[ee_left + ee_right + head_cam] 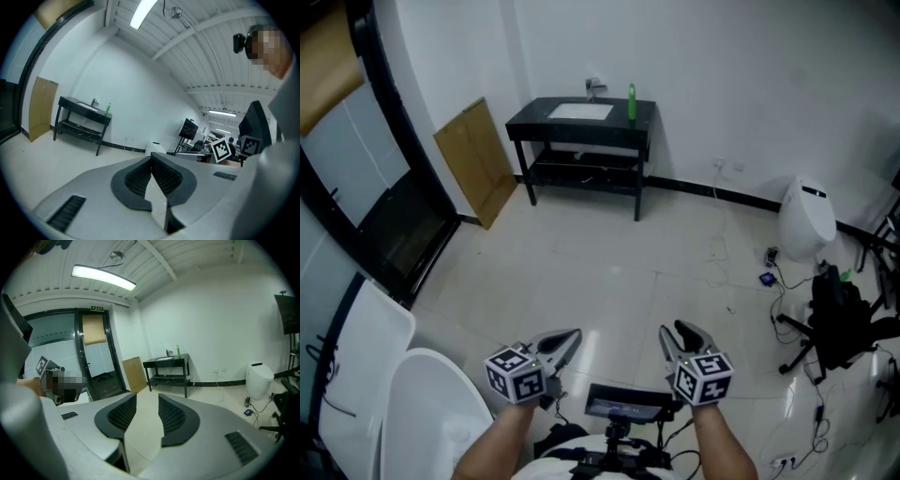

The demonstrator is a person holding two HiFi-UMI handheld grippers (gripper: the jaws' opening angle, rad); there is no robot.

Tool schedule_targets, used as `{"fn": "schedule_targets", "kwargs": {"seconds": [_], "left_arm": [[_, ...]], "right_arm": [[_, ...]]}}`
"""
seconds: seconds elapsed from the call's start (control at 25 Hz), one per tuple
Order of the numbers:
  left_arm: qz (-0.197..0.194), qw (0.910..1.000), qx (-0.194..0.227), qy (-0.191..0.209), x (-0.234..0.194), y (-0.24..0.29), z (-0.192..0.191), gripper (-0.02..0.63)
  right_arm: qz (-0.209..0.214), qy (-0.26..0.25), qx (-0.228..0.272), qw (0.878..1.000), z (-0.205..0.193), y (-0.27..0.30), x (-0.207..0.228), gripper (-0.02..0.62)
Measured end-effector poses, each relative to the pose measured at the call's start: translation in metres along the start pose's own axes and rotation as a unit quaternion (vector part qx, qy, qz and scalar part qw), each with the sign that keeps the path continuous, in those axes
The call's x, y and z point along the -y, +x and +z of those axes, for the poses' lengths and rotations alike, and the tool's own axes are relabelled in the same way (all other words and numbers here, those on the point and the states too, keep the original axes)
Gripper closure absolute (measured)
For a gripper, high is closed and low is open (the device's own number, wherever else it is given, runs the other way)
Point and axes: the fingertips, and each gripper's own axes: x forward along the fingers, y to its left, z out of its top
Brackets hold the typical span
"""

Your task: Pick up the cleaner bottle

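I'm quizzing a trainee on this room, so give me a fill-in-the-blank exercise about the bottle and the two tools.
The cleaner bottle is coloured ____. It stands on the black table, right of the ____ in the head view. The jaws of the left tool are ____. The jaws of the right tool are apart, holding ____.
Missing words: green; sink; shut; nothing.

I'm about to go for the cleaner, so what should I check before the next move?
1. Green cleaner bottle found: ok, upright on the black table, beside the sink.
2. Bottle in reach: not ok, it's across the room.
3. Right gripper ready: ok, jaws apart, nothing between.
4. Left gripper ready: not ok, jaws together, empty.
5. Way over the pale tiled floor: ok, loose cables lie off to the right.
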Motion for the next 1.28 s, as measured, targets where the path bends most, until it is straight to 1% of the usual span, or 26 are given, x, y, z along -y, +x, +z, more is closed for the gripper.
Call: {"fn": "schedule_targets", "kwargs": {"seconds": [0.24, 0.36, 0.48, 0.64, 0.92, 1.12, 1.28], "left_arm": [[0.005, 0.9999, -0.011, -0.004, -0.028, 0.022, 0.011, 0.614], [0.005, 0.9999, -0.008, -0.009, -0.05, 0.031, 0.021, 0.614], [-0.004, 0.9999, -0.004, -0.01, -0.077, 0.042, 0.033, 0.614], [-0.019, 0.9998, 0.001, -0.008, -0.123, 0.056, 0.058, 0.614], [-0.042, 0.9991, 0.007, -0.005, -0.218, 0.071, 0.125, 0.614], [-0.057, 0.9983, 0.009, -0.002, -0.271, 0.078, 0.151, 0.614], [-0.062, 0.998, 0.006, -0.004, -0.304, 0.08, 0.163, 0.614]], "right_arm": [[0.009, 0.01, -0.015, 1.0, 0.001, 0.039, 0.011, 0.442], [0.011, 0.008, -0.019, 1.0, 0.008, 0.063, 0.011, 0.442], [0.004, 0.006, -0.014, 1.0, 0.02, 0.092, 0.014, 0.442], [-0.01, 0.006, -0.01, 1.0, 0.041, 0.138, 0.011, 0.442], [-0.037, 0.009, -0.007, 0.999, 0.09, 0.225, -0.003, 0.442], [-0.056, 0.012, -0.01, 0.998, 0.105, 0.273, -0.009, 0.442], [-0.059, 0.011, -0.011, 0.998, 0.115, 0.305, -0.019, 0.442]]}}
